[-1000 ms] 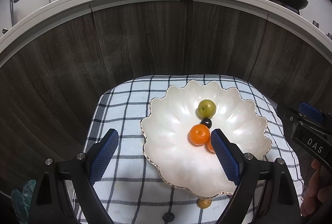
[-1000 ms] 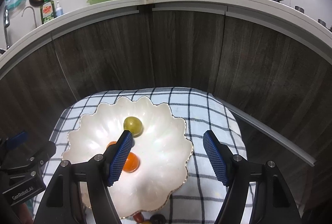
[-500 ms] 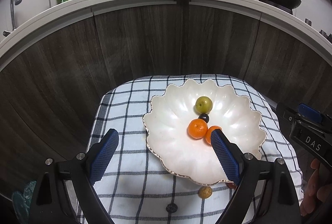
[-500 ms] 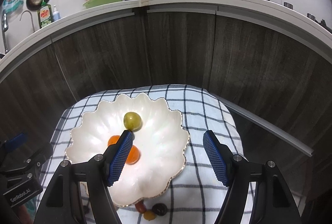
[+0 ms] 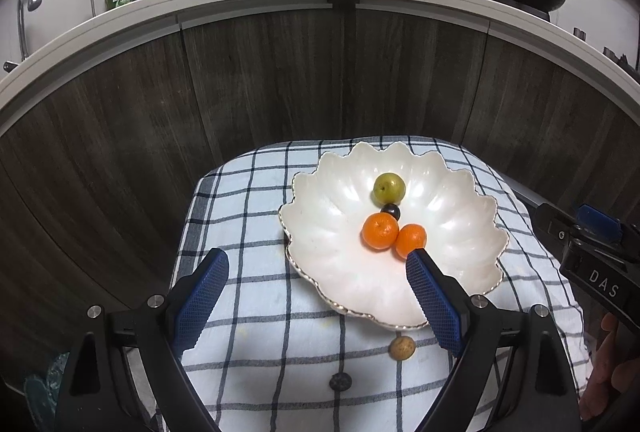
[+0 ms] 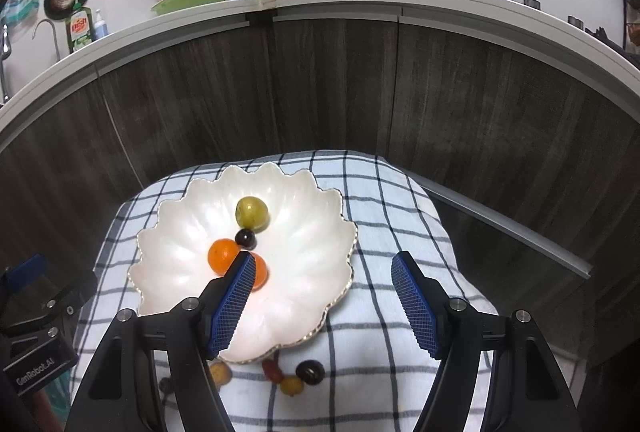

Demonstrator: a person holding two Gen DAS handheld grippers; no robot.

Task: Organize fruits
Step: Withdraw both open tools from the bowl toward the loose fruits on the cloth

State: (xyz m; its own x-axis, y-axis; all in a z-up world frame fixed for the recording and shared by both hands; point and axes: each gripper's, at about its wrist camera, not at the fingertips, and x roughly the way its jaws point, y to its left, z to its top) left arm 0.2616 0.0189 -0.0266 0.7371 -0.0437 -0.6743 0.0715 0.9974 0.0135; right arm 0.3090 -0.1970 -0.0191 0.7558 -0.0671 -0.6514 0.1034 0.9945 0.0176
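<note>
Moved: both tongs back off; plate [image 5: 320, 256] looks farther.
Left tongs [image 5: 316, 260]: apart, empty.
Right tongs [image 6: 324, 264]: apart, empty.
Meaning: loose fruits [image 6: 296, 374] likely next.

Left gripper [image 5: 316, 264], right gripper [image 6: 324, 268] agape, empty

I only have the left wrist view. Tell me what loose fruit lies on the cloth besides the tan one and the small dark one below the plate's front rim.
Observer: Three more lie clustered just right of those: a red fruit, a yellow fruit and a dark round fruit.
Operator: Report the right gripper's jaws.
Observer: The right gripper is open, with nothing between its pads.
Operator: Say where its fingers show.
Observer: Its left finger overlaps the oranges on the plate; its right finger is over bare cloth.
</note>
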